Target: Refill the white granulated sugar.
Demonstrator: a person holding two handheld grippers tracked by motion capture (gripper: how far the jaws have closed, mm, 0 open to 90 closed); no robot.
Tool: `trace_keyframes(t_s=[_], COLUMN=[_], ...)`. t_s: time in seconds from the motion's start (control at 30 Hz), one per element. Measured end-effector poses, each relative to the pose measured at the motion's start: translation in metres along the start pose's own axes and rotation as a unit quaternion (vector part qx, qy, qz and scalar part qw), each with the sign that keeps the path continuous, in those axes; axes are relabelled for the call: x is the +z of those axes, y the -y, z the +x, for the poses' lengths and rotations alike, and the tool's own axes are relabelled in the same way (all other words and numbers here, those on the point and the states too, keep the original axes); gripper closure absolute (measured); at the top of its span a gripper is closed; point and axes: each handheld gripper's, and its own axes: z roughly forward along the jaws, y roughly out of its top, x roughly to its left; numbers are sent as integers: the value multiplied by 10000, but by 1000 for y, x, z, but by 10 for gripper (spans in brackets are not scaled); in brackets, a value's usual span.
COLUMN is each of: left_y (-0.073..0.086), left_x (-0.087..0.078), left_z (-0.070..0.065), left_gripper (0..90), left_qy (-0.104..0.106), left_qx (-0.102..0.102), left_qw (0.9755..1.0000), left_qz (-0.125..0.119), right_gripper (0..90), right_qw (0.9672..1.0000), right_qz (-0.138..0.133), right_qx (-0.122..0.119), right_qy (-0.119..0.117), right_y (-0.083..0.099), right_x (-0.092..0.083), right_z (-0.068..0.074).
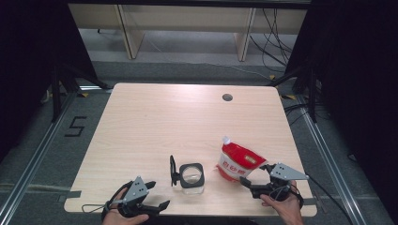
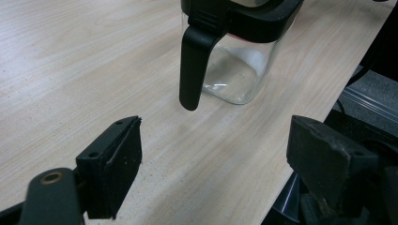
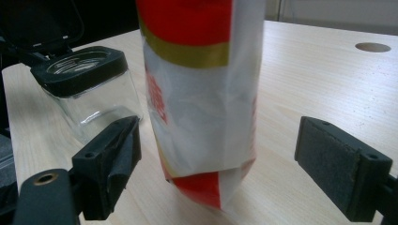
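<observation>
- I see the red-and-white spouted pouch standing near the table's near right edge, its spout tilted to the far left.
- My right gripper has its jaws spread wide on either side of the pouch's lower body, not touching it yet.
- I judge the pouch soft and slick; squeezing the middle would crumple it, so I would pinch the firmer folded base or the side seam.
- The clear glass jar with the black flip lid sits just left of the pouch, lid open.
- My left gripper is spread open too, near the jar's hanging lid tab. I judge the glass rigid, heavy and breakable.
</observation>
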Motion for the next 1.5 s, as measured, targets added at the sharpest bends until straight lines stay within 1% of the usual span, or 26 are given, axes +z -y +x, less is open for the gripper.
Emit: trace_keyframes(t_s=[0.03,0.1,0.13,0.2,0.23,0.27,0.33,0.37,0.43,0.6,0.63,0.7,0.73,0.87,0.9,0.93,1.03,1.1,1.13,1.2,1.23,1.27,1.4,1.43,1.47,1.5], left_y=[0,0,-1,0,0,0,0,0,0,0,0,-1,-1,0,0,-1,-1,-1,-1,-1,-1,0,-1,-1,0,0], left_x=[0,0,-1,-1,0,0,-1,-1,0,0,-1,-2,-2,-1,-1,-1,-1,-1,-1,-1,-1,0,-1,-1,-1,-1], left_z=[0,-1,0,0,-1,0,0,0,0,-1,1,3,3,1,2,3,3,4,3,3,3,2,3,3,2,2], left_gripper=[180,180,180,180,180,180,180,180,180,180,180,180,180,180,180,180,179,180,180,180,180,180,180,180,180,180], left_qy=[0,5,12,26,14,1,5,2,9,0,-61,-39,-46,-51,-73,-74,-75,-97,-99,-72,-79,-95,-79,-82,-87,-87], left_qx=[3,-48,13,-2,-105,-40,-11,-5,-15,-74,46,163,108,-9,68,154,148,175,150,128,153,-35,157,81,-6,12], left_qw=[10000,10000,10000,10000,9999,10000,10000,10000,10000,9999,10000,9998,9999,10000,9999,9999,9999,9998,9998,9999,9998,9999,9998,9999,10000,10000], left_qz=[-3,-57,-18,-91,-133,-76,-59,-50,-60,-91,-2,-60,-67,-55,-20,-1,-2,20,2,-43,-26,-61,-24,-33,-43,-37], right_gripper=[157,156,156,156,156,156,156,156,156,158,159,159,161,160,160,161,163,166,174,190,190,190,193,199,207,207], right_qw=[9999,10000,9999,9999,9999,10000,9999,9998,9993,9996,9995,9998,9991,9988,9992,9983,9991,9982,9991,9984,9990,9986,9988,9989,9982,9982], right_qz=[-55,63,-89,-59,-59,61,146,85,-3,76,63,-18,-173,-137,-99,-284,-144,-216,-167,-272,-282,-340,-287,-275,-239,-239], right_qx=[59,76,-96,-128,-128,48,-90,-149,-363,-275,-294,-188,-382,-455,-387,-512,-381,-560,-365,-481,-337,-373,-332,-260,-258,-258], right_qy=[108,-14,98,7,7,7,22,120,74,33,-17,-17,-46,-62,-85,-4,-128,-55,-125,-113,-123,-186,-196,-269,-493,-493], right_y=[0,0,0,0,0,0,0,1,0,-1,-1,-1,-2,-2,-2,-2,-2,-2,-2,-2,-2,-2,-2,-1,-1,-1], right_x=[1,2,4,9,9,9,13,14,17,20,20,21,25,27,28,31,31,34,36,37,38,40,43,46,48,48], right_z=[2,3,2,0,0,4,2,1,-1,1,1,3,2,1,1,1,2,0,1,-1,1,-1,-2,-2,-3,-3])
